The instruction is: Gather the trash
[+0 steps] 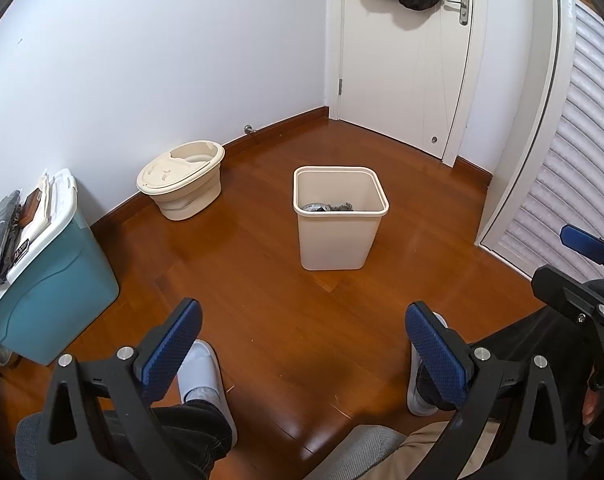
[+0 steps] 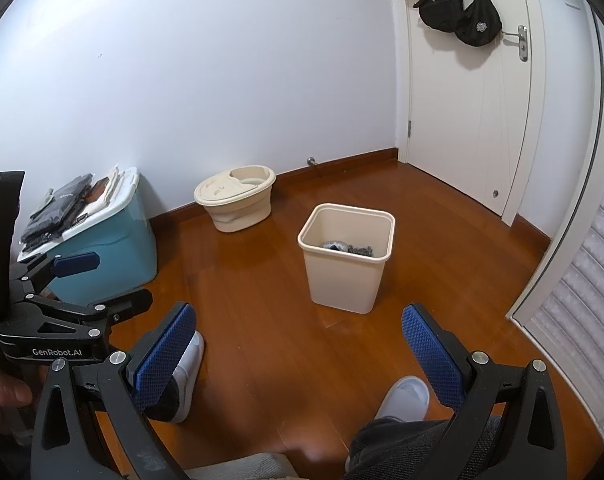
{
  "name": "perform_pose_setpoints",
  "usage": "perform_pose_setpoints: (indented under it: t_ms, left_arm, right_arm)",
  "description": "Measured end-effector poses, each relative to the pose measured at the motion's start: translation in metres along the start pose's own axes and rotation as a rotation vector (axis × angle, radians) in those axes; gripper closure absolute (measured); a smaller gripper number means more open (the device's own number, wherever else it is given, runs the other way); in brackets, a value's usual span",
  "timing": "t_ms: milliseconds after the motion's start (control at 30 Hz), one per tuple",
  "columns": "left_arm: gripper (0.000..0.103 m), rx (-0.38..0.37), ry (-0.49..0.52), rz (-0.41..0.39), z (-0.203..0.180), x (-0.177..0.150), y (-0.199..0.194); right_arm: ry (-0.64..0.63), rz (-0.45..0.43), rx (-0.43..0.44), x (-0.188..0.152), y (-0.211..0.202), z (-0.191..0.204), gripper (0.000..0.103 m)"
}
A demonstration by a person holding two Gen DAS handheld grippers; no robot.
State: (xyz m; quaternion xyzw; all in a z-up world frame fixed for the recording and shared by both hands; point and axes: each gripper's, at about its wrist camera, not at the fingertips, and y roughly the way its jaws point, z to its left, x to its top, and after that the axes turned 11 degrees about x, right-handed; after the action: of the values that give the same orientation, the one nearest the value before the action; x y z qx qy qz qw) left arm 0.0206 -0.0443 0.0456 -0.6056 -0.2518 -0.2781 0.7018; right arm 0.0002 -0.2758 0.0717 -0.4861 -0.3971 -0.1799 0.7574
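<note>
A cream waste bin (image 1: pixel 335 220) (image 2: pixel 347 258) stands upright on the wooden floor ahead of both grippers, with dark and silvery trash (image 1: pixel 329 207) (image 2: pixel 347 249) lying at its bottom. My left gripper (image 1: pixel 302 344) is open and empty, held low over the floor short of the bin. My right gripper (image 2: pixel 298 348) is also open and empty, at about the same distance from the bin. The right gripper's blue fingertip (image 1: pixel 583 242) shows at the right edge of the left wrist view, and the left gripper's body (image 2: pixel 58 320) fills the left of the right wrist view.
A cream mop bucket (image 1: pixel 182 178) (image 2: pixel 238 196) sits against the wall at left. A teal storage box (image 1: pixel 50 280) (image 2: pixel 114 240) with stacked items on its lid stands at near left. A white door (image 1: pixel 405 60) with hanging bags is behind; a louvred panel (image 1: pixel 573 168) lies right. A person's slippered feet (image 1: pixel 204 372) rest below.
</note>
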Motion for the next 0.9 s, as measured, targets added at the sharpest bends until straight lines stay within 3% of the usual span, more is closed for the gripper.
perform_pose_setpoints:
  t_ms: [900]
  left_arm:
    - [0.0,0.012,-0.024,-0.001,-0.006,0.0,-0.003]
  right_arm:
    - [-0.026,0.012,0.023,0.002,-0.002,-0.015,0.0]
